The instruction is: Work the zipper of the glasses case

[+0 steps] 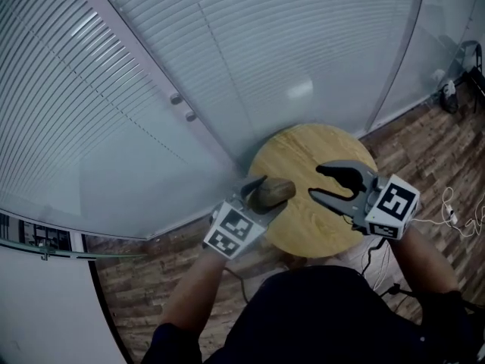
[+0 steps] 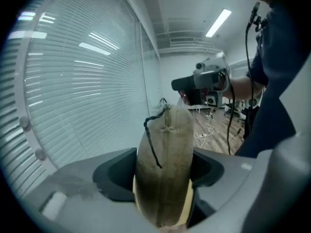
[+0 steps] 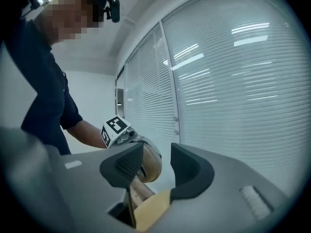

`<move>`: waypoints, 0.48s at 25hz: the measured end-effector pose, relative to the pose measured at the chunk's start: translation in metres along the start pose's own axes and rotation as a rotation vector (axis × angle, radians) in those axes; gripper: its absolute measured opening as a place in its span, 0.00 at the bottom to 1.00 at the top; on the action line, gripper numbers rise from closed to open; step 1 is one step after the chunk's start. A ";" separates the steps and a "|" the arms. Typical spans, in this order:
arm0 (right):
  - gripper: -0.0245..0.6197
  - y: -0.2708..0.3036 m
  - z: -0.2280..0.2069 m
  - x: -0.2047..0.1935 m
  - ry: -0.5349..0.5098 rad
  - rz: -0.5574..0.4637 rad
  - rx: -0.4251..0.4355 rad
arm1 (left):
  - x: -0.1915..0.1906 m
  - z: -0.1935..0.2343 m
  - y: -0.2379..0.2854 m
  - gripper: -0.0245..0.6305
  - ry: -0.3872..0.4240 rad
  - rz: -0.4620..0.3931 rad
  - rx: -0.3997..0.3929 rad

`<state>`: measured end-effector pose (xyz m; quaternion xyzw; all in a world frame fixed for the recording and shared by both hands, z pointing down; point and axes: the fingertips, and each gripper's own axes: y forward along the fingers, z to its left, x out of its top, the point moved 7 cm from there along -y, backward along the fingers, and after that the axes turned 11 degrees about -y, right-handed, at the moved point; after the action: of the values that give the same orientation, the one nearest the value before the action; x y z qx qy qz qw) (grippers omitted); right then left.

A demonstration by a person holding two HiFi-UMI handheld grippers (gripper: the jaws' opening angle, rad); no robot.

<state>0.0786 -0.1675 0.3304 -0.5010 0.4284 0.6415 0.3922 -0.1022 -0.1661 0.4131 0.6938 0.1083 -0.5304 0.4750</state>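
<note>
The glasses case [image 2: 165, 169] runs off the left gripper view at 6 o'clock; its zipper is too blurred to tell; the table [image 1: 303, 150] has its 5 o'clock rim hidden behind the right gripper [image 1: 314, 182].

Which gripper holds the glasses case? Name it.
The left gripper: its jaws clamp the brown glasses case; the right gripper is open and empty.

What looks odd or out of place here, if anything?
Nothing is spilled or broken. The only oddity: the glasses case is clamped in the jaws of the left gripper, off the round table, with a dark cord dangling loose from it. The right gripper is open, empty.
</note>
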 end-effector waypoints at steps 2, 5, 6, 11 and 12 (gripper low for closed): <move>0.28 0.008 0.008 0.004 -0.062 0.044 0.038 | -0.005 -0.009 0.005 0.52 0.046 0.049 0.012; 0.25 0.024 0.018 0.011 -0.072 0.069 0.062 | -0.005 -0.018 0.008 0.52 0.096 0.091 0.043; 0.25 0.031 0.023 0.012 -0.058 0.083 0.088 | -0.004 -0.019 0.009 0.52 0.116 0.104 0.054; 0.25 0.052 0.046 0.000 -0.166 0.198 0.223 | -0.009 -0.027 0.011 0.52 0.250 0.210 0.096; 0.25 0.053 0.050 -0.001 -0.169 0.206 0.243 | -0.011 -0.029 0.010 0.52 0.271 0.232 0.097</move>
<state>0.0140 -0.1382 0.3465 -0.3475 0.5174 0.6617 0.4168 -0.0824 -0.1452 0.4278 0.7889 0.0649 -0.3784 0.4798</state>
